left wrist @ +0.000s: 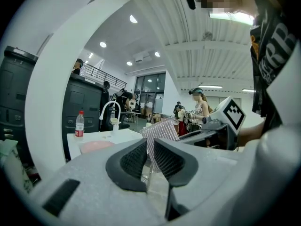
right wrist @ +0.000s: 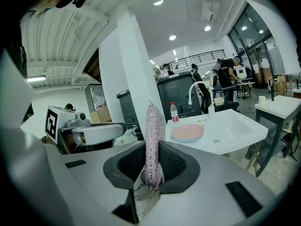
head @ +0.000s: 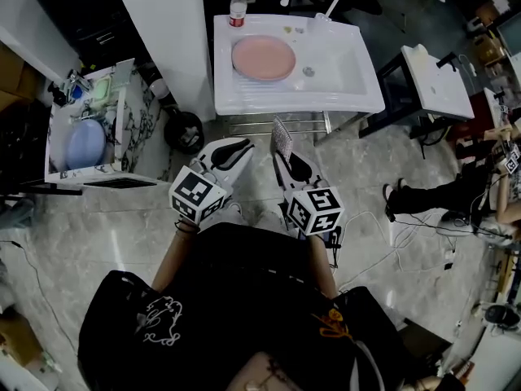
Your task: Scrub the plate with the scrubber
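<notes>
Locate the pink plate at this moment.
Head view, top centre: the pink plate lies on the white sink, on its left side near the bottle.

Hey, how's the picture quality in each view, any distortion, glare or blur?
Head view: sharp, evenly lit, edges bowed, pink plate clear. Left gripper view: strong fisheye, dark rim, ceiling light glaring at top right. Right gripper view: same fisheye, scrubber crisp.

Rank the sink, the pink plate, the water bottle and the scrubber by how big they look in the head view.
1. sink
2. plate
3. bottle and scrubber look alike; the scrubber is nearer the camera, so unranked.
</notes>
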Demonstrator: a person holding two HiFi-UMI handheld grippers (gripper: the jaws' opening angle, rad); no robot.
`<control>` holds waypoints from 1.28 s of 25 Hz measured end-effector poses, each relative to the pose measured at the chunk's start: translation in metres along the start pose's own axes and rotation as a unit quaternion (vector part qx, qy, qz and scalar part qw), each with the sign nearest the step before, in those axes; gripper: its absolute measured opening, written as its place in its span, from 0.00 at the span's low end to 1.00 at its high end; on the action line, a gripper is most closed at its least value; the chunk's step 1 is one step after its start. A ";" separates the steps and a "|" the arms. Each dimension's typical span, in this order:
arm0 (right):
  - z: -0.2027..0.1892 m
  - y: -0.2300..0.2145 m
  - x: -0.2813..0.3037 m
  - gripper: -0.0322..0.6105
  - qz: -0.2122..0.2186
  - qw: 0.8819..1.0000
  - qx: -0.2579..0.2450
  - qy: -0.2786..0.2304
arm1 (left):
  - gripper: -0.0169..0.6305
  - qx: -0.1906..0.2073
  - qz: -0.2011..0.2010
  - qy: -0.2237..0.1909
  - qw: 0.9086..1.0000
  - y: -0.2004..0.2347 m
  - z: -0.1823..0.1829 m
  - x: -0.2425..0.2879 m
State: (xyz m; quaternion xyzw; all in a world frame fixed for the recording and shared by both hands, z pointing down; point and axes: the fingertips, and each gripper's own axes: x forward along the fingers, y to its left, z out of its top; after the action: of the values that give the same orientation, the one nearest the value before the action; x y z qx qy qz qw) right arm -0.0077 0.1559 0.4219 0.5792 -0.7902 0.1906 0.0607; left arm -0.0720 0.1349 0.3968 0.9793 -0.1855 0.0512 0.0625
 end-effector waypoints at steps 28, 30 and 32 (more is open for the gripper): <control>0.046 -0.198 0.061 0.15 0.071 0.995 -0.041 0.054 | 0.10 -0.048 0.109 -0.019 0.993 0.075 0.013 0.186; 0.050 -0.217 0.067 0.15 0.083 0.994 -0.034 0.057 | 0.10 -0.044 0.118 -0.013 0.992 0.075 0.014 0.204; 0.052 -0.233 0.075 0.15 0.096 0.993 -0.031 0.062 | 0.10 -0.043 0.129 -0.006 0.991 0.076 0.013 0.217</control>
State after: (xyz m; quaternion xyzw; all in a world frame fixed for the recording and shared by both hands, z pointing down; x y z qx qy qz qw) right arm 0.1930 0.0100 0.4516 0.4853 -0.8427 0.2063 0.1089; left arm 0.1018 -0.0146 0.4190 0.9437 -0.3130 0.0451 0.0966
